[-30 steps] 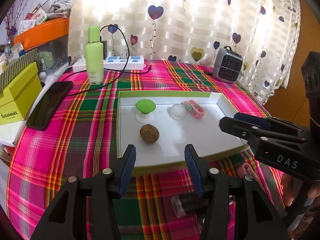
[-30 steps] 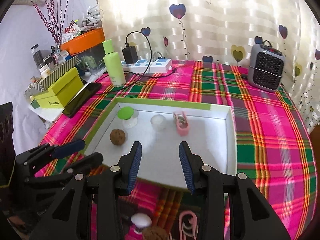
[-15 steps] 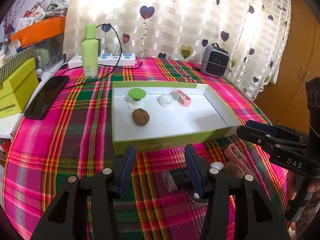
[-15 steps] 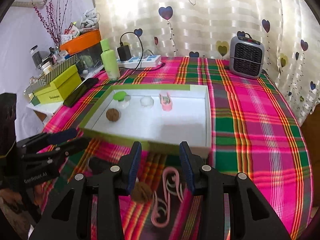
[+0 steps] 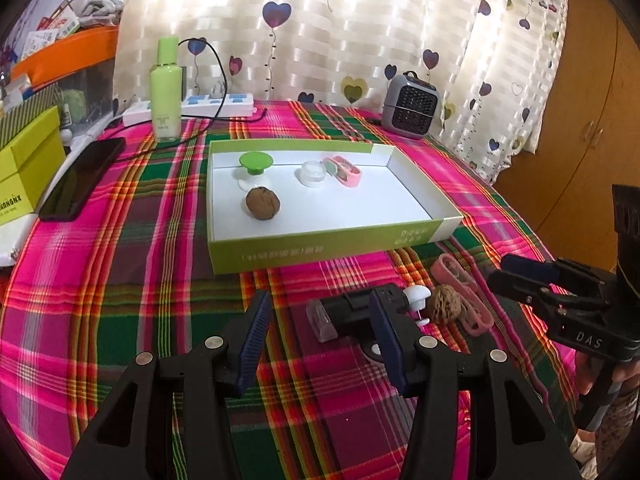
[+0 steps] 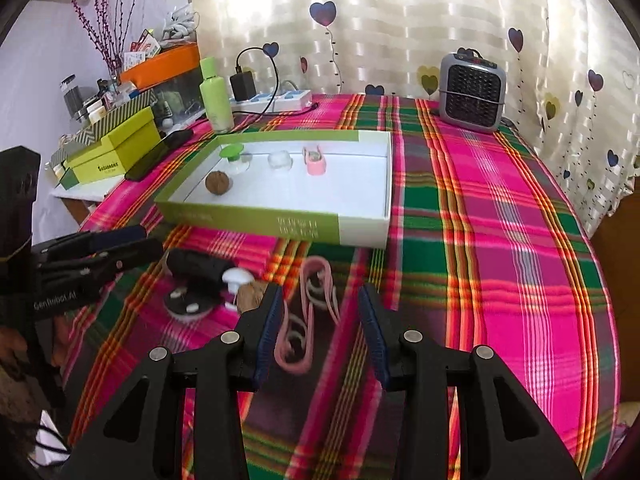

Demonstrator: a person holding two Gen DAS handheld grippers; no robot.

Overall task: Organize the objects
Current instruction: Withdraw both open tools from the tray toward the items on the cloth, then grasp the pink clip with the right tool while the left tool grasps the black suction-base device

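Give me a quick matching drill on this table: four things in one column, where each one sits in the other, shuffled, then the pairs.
Things:
1. green-capped piece
2. pink strap
3. grey heater
4. black phone

Places:
A. on the cloth between the fingers of the right claw
B. far edge of the table, by the curtain
C. inside the green box, behind the walnut
D. flat on the cloth, left of the box

Pairs: 1-C, 2-A, 3-B, 4-D
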